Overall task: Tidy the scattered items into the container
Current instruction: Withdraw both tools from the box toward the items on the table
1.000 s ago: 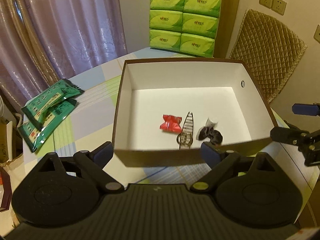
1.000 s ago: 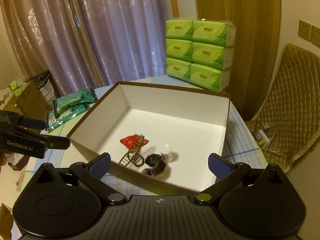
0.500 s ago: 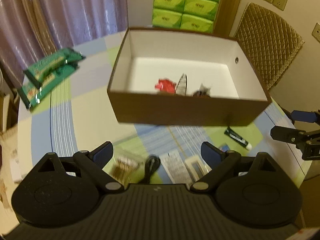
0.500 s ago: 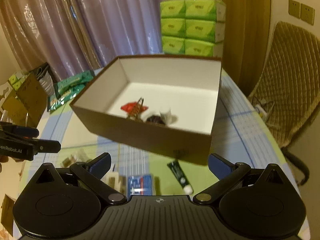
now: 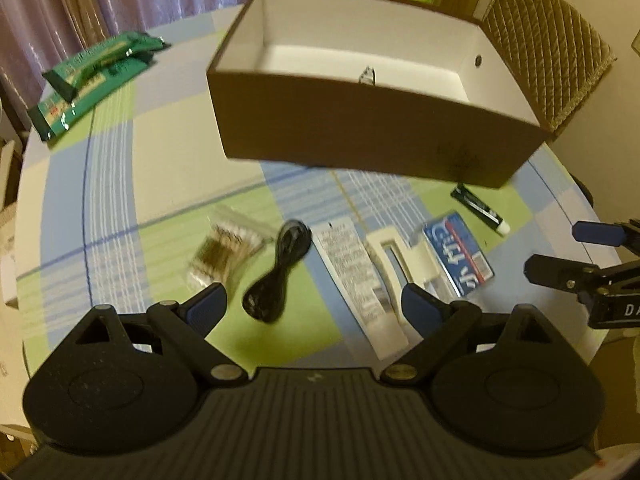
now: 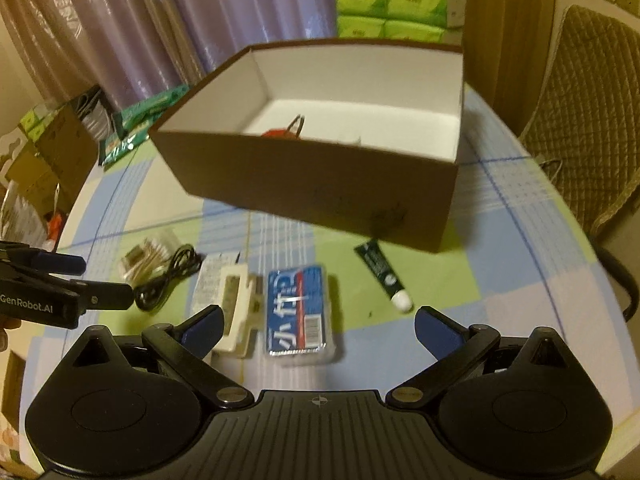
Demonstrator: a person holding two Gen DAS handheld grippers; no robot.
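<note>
Left wrist view: left gripper (image 5: 314,306) jaws wide apart, nothing btwn; black cable (image 5: 280,270) lower centre, just above it; brown box (image 5: 376,140) upper centre; blue pack (image 5: 458,256) centre right.
Right wrist view: right gripper (image 6: 318,326) jaws apart, empty; blue pack (image 6: 298,316) lower centre btwn fingers; dark tube (image 6: 384,274) right of it; box (image 6: 316,184) centre.

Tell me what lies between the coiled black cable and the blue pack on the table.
Between the black cable and the blue pack lie a white printed sachet and a cream plastic piece. Both wrist views show this.
</note>
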